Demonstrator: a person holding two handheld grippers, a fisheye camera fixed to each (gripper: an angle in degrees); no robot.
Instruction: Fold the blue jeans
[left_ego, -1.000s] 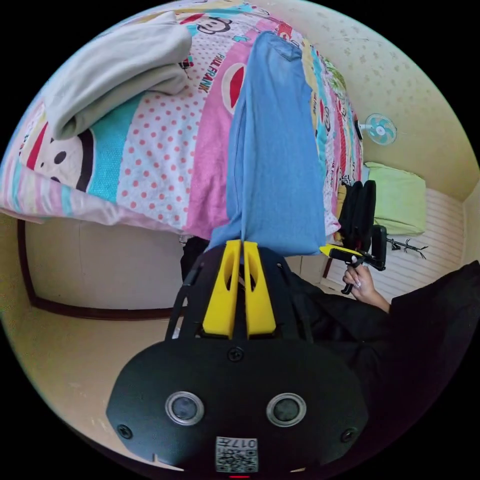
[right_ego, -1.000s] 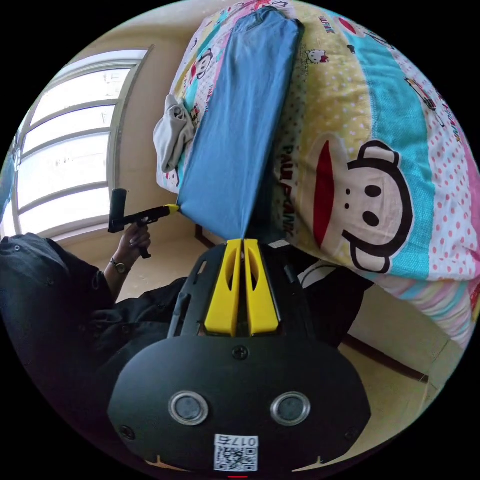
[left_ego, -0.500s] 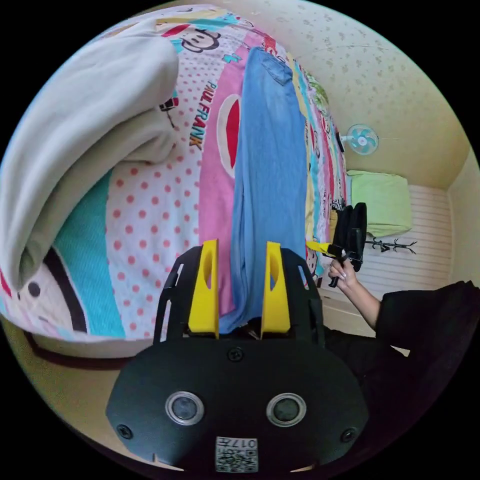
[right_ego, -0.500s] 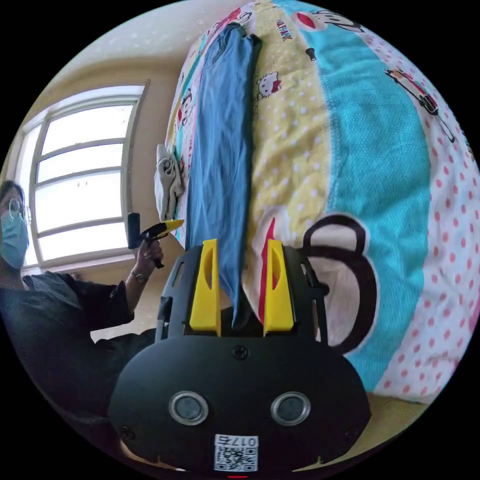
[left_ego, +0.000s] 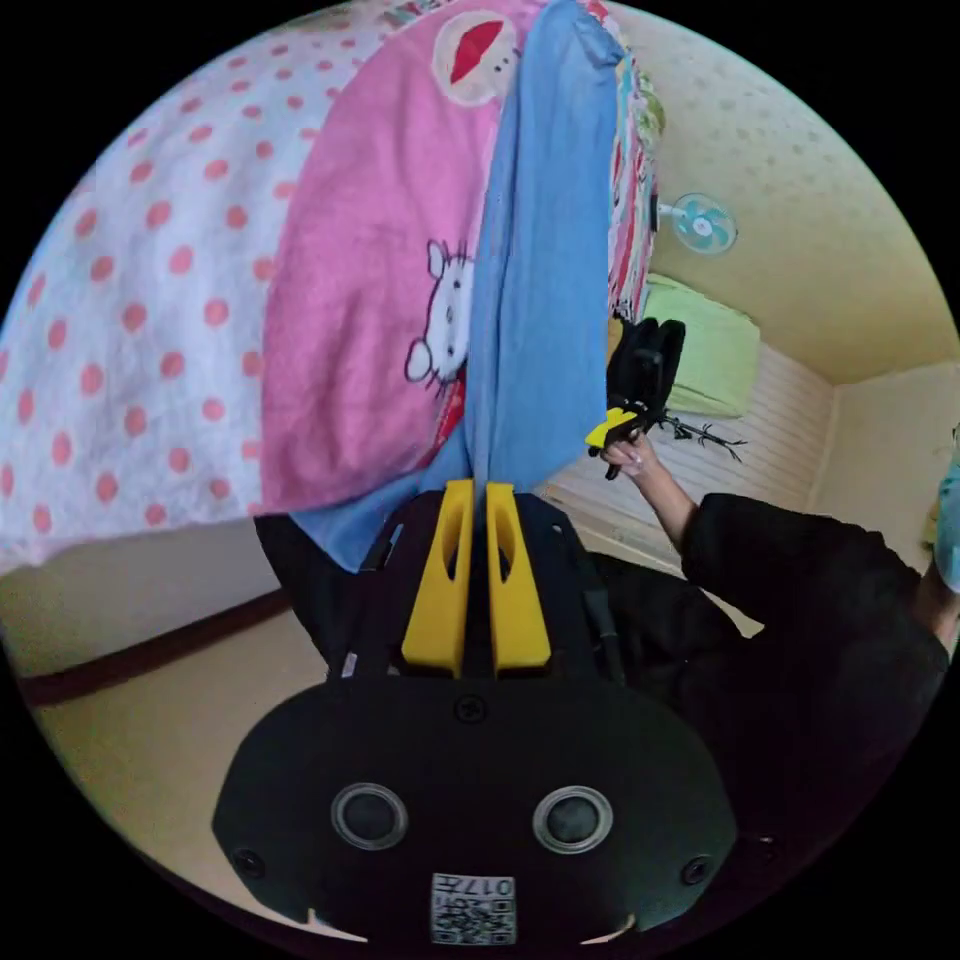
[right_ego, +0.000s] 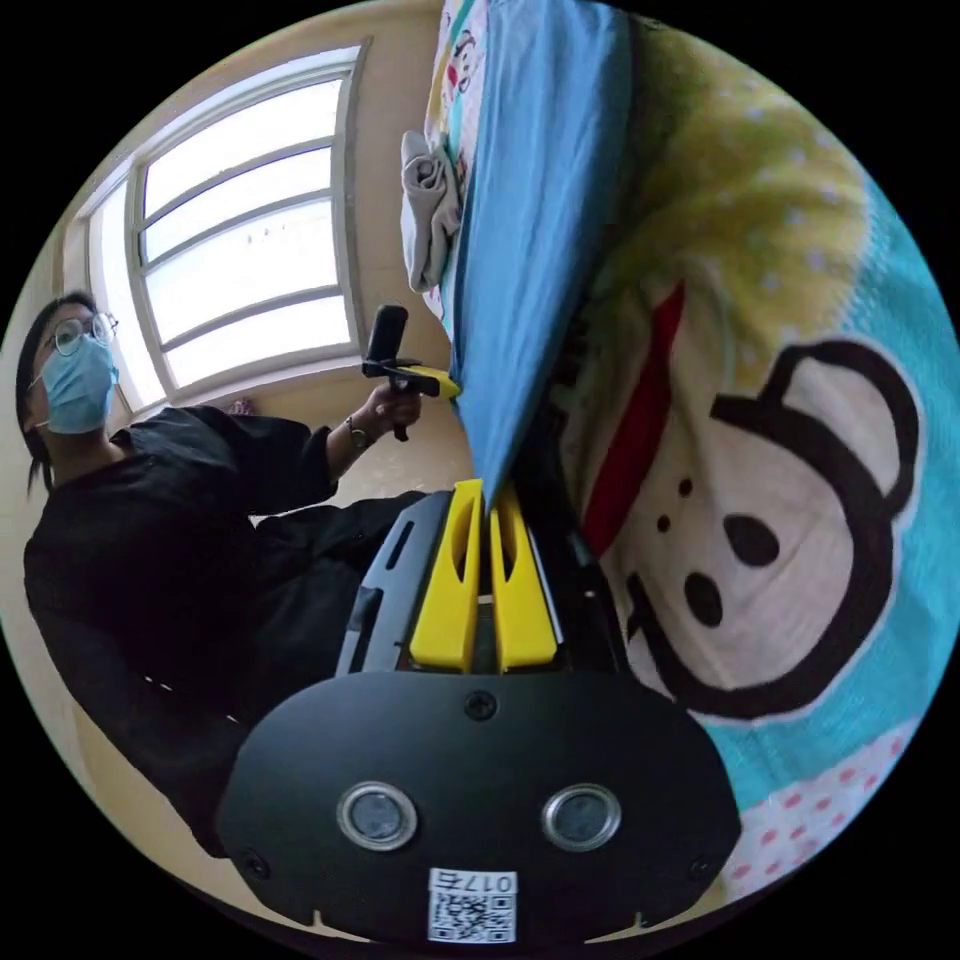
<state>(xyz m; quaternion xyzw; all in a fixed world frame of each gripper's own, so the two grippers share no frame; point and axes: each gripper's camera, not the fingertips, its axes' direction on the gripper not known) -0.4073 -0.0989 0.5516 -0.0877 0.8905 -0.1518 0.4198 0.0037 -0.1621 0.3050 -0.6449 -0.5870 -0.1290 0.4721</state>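
The blue jeans (left_ego: 545, 250) lie lengthwise in a long folded strip on the bed, and their near end is held off the bed's edge. My left gripper (left_ego: 477, 487) is shut on one corner of that end. In the same view my right gripper (left_ego: 608, 432), held in a hand, pinches the other corner. In the right gripper view the jeans (right_ego: 530, 200) run away up the bed, and my right gripper (right_ego: 488, 492) is shut on their near corner. The left gripper (right_ego: 440, 382) holds the hem's far corner there.
A patterned cover (left_ego: 200, 300) with cartoon prints (right_ego: 780, 520) is spread over the bed. A folded grey garment (right_ego: 428, 205) lies beside the jeans near the window (right_ego: 240, 230). A green pillow (left_ego: 712, 350) and a wall fan (left_ego: 702, 222) are beyond. The person in black (right_ego: 170, 540) stands at the bed's edge.
Half a second ago both grippers stood open around the jeans' end; now both are shut on it. The hem is raised and stretched between them. Both cameras have shifted.
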